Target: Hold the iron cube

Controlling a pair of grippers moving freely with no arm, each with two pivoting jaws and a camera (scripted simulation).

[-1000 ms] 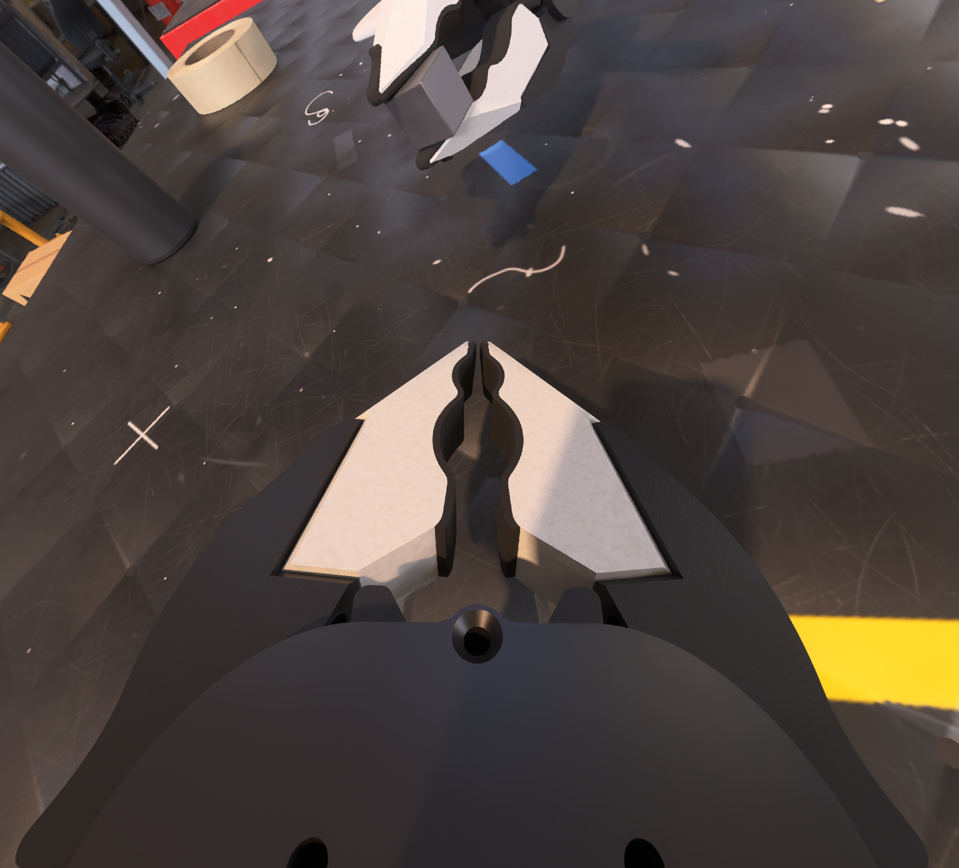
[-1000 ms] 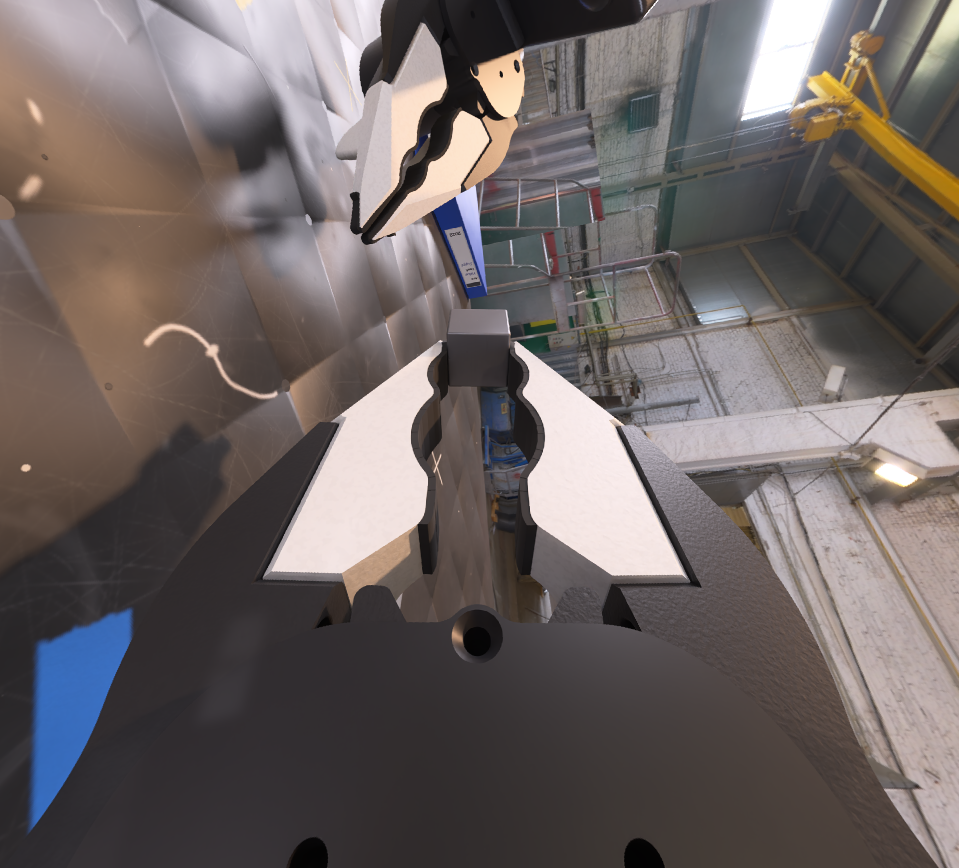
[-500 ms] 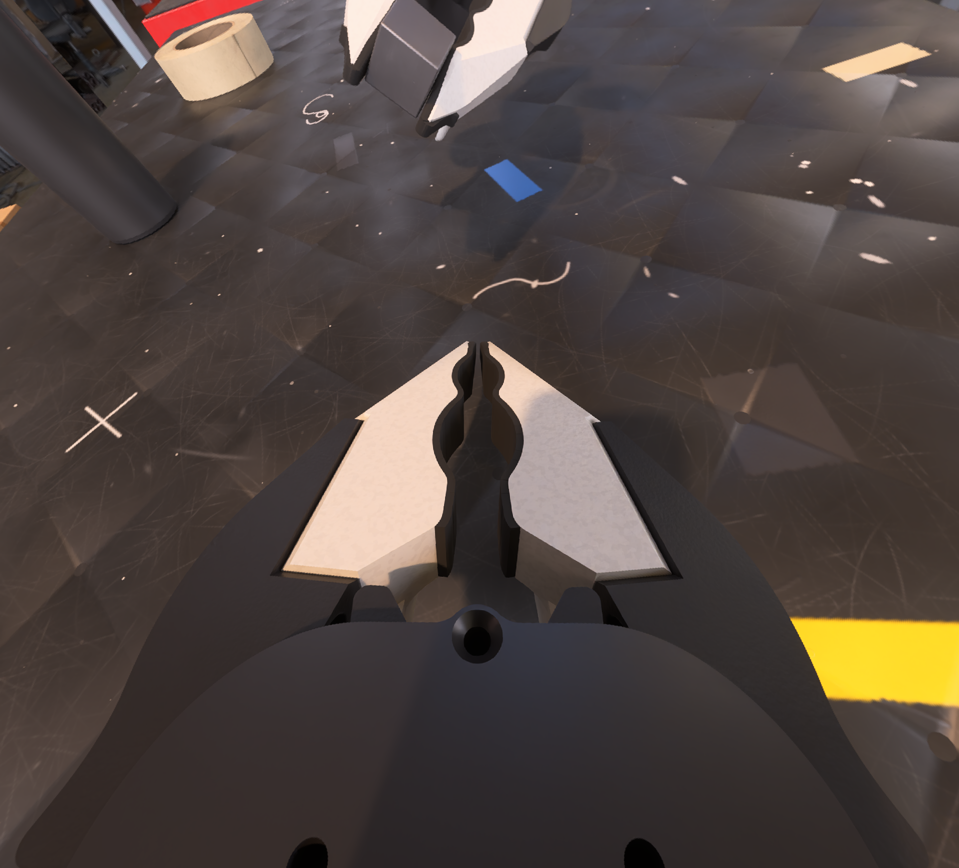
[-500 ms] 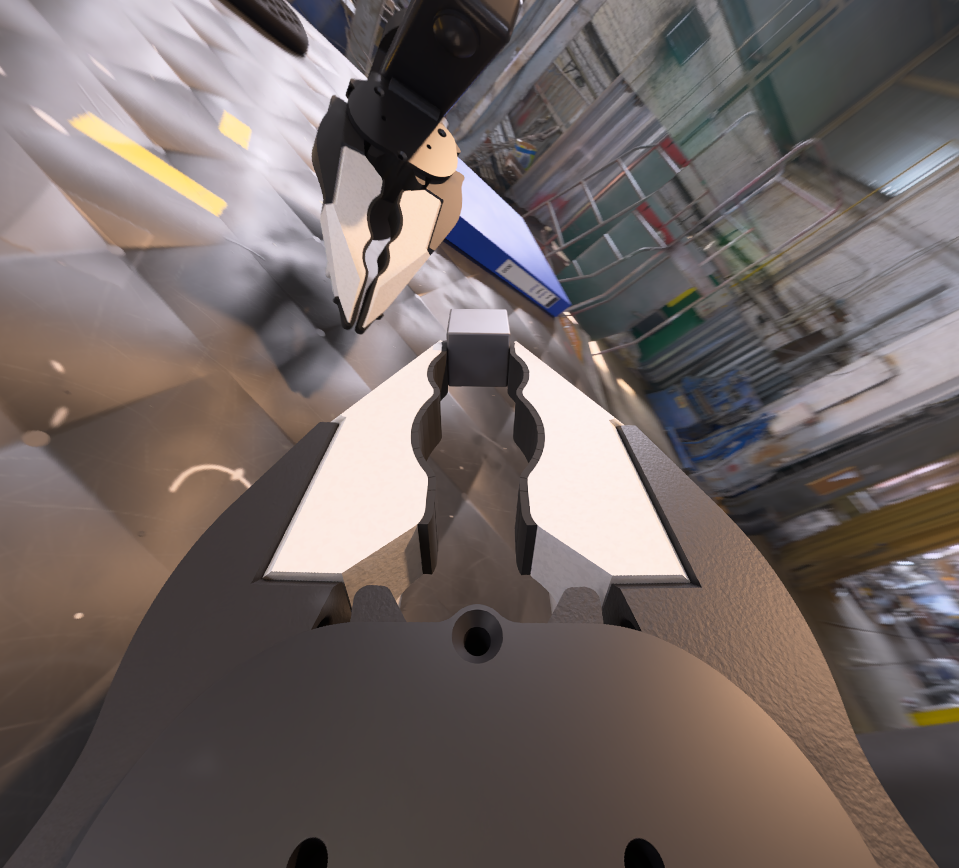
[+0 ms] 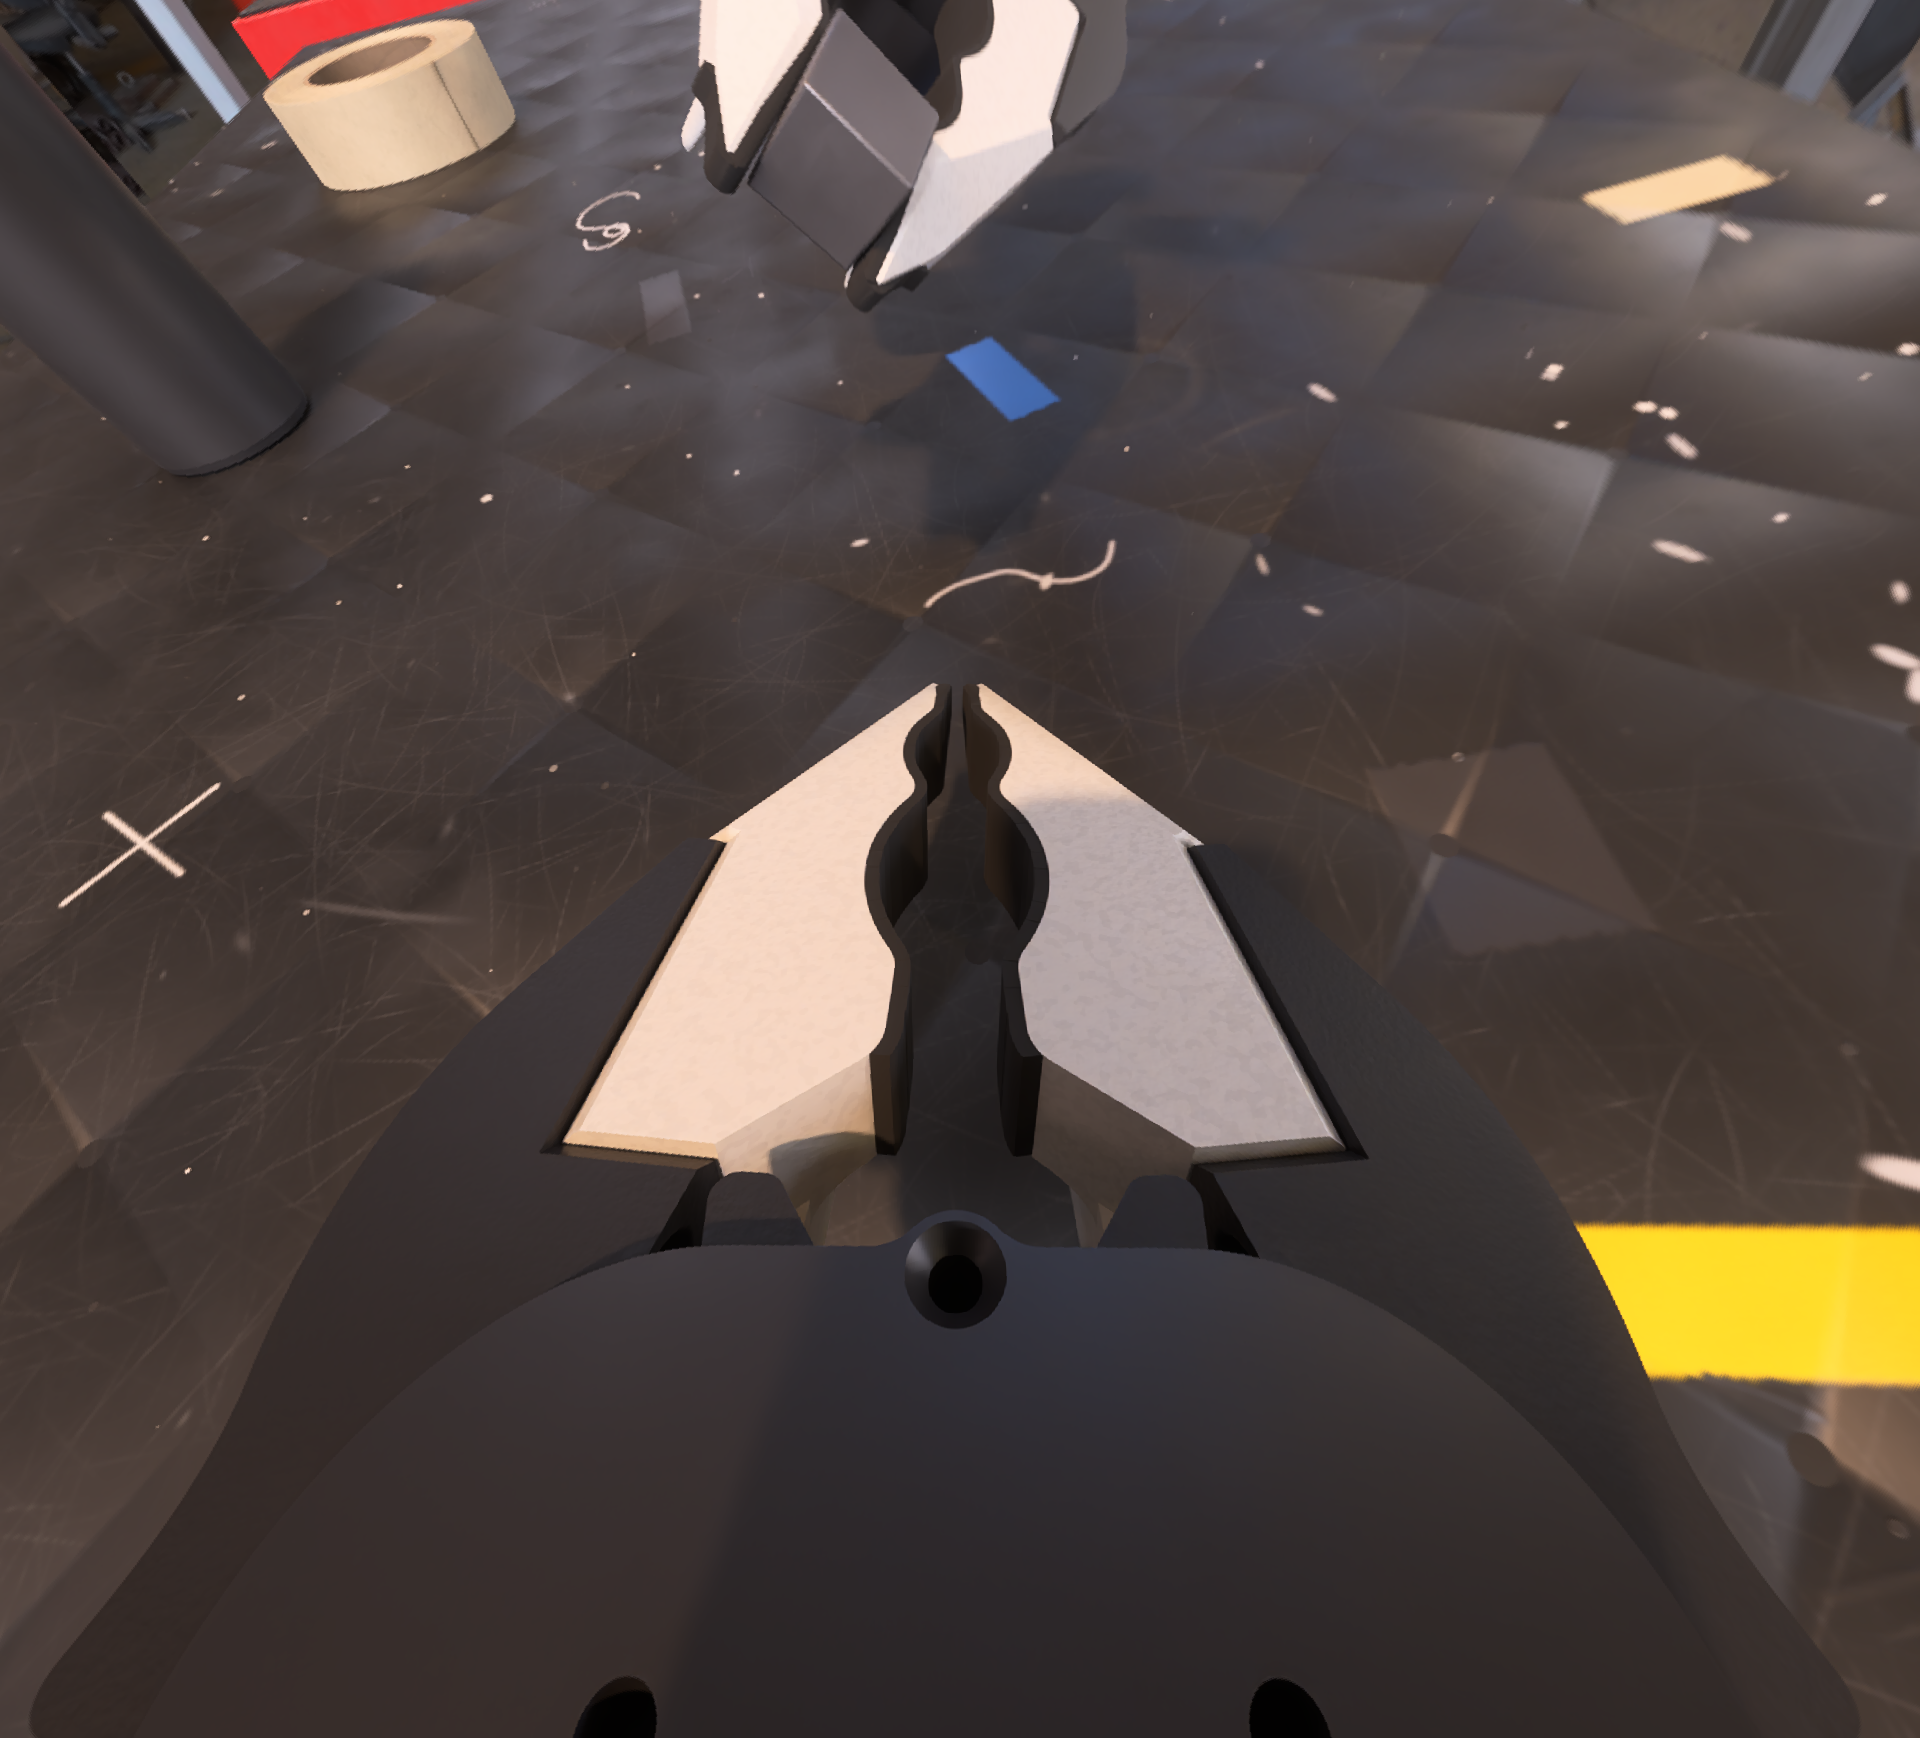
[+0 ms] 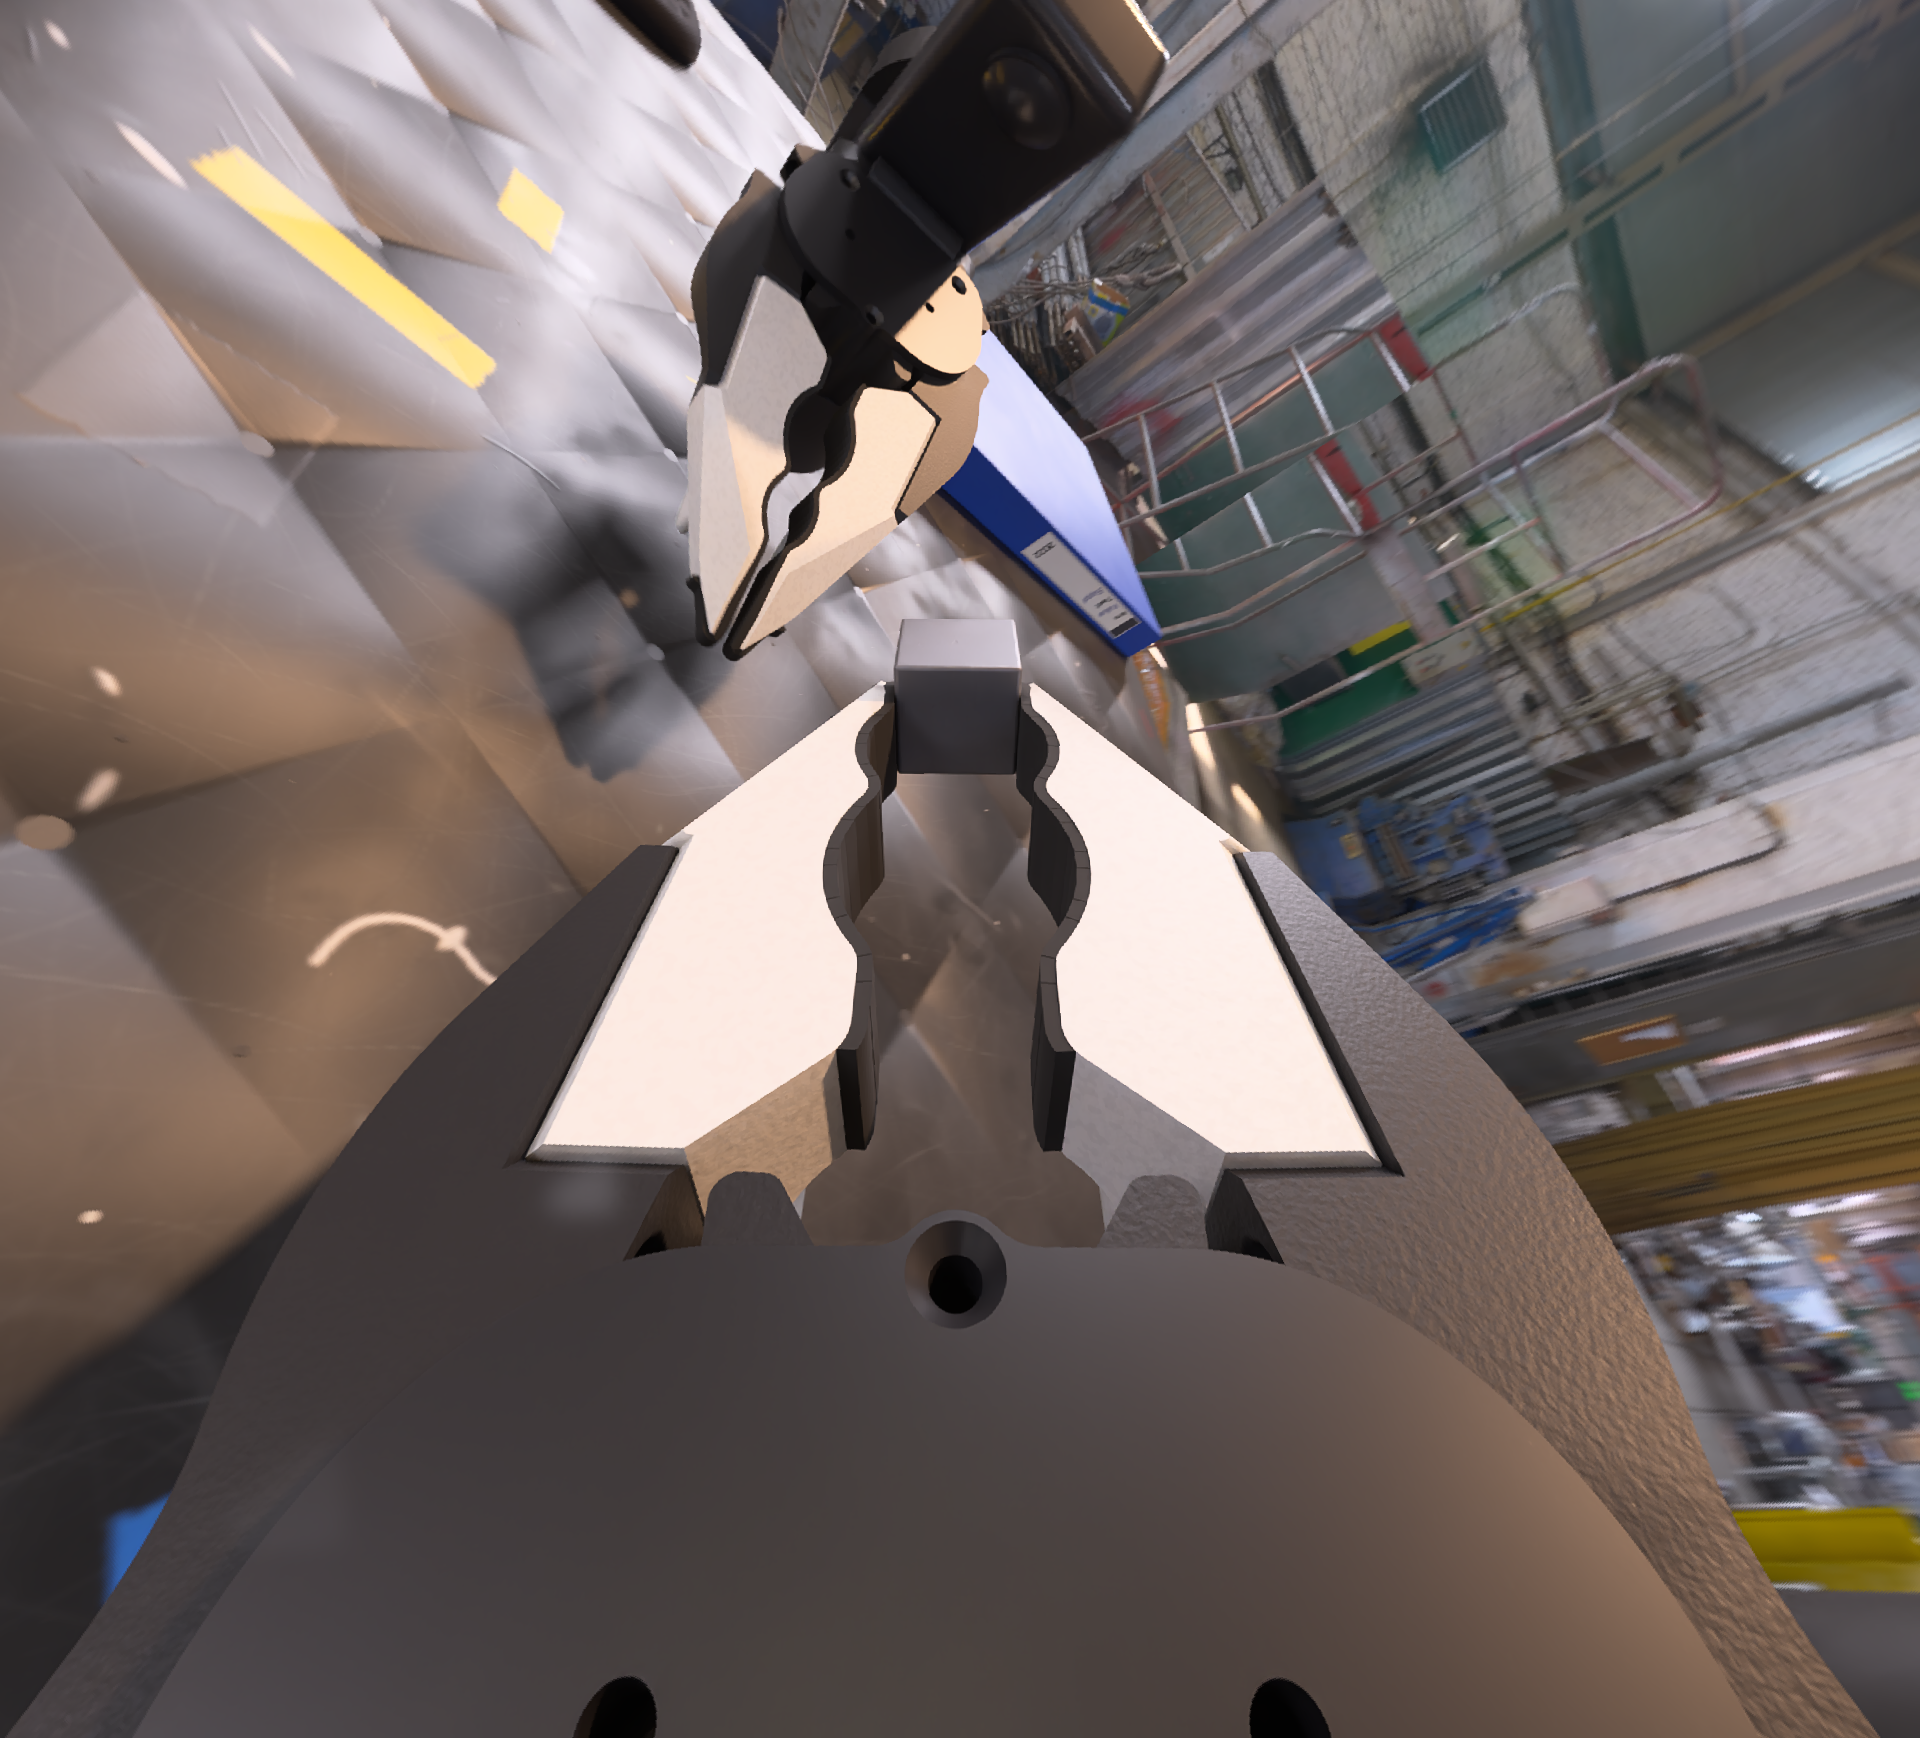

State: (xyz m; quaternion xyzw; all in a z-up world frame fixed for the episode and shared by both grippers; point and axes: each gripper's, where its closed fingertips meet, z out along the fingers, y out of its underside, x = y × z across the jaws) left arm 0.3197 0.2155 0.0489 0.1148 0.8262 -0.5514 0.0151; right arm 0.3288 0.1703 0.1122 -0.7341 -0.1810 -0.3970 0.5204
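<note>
The iron cube (image 6: 956,709) is a small plain grey block. My right gripper (image 6: 957,701) is shut on it at the fingertips and holds it in the air above the dark table. In the left wrist view the cube (image 5: 844,156) shows between the right gripper's white fingers (image 5: 764,26), high at the far middle. My left gripper (image 5: 957,694) is shut and empty, low over the table, nearer than the cube. It also shows in the right wrist view (image 6: 740,623), just left of and beyond the cube.
A roll of beige tape (image 5: 393,101) lies at the far left. A dark grey cylinder (image 5: 114,286) stands at the left. A blue patch (image 5: 1001,379) lies on the dark scratched table (image 5: 1351,649) under the right gripper. A yellow strip (image 5: 1756,1314) is at the near right.
The right gripper has turned with the cube and come nearer to the left gripper. The left gripper stays shut and has hardly moved.
</note>
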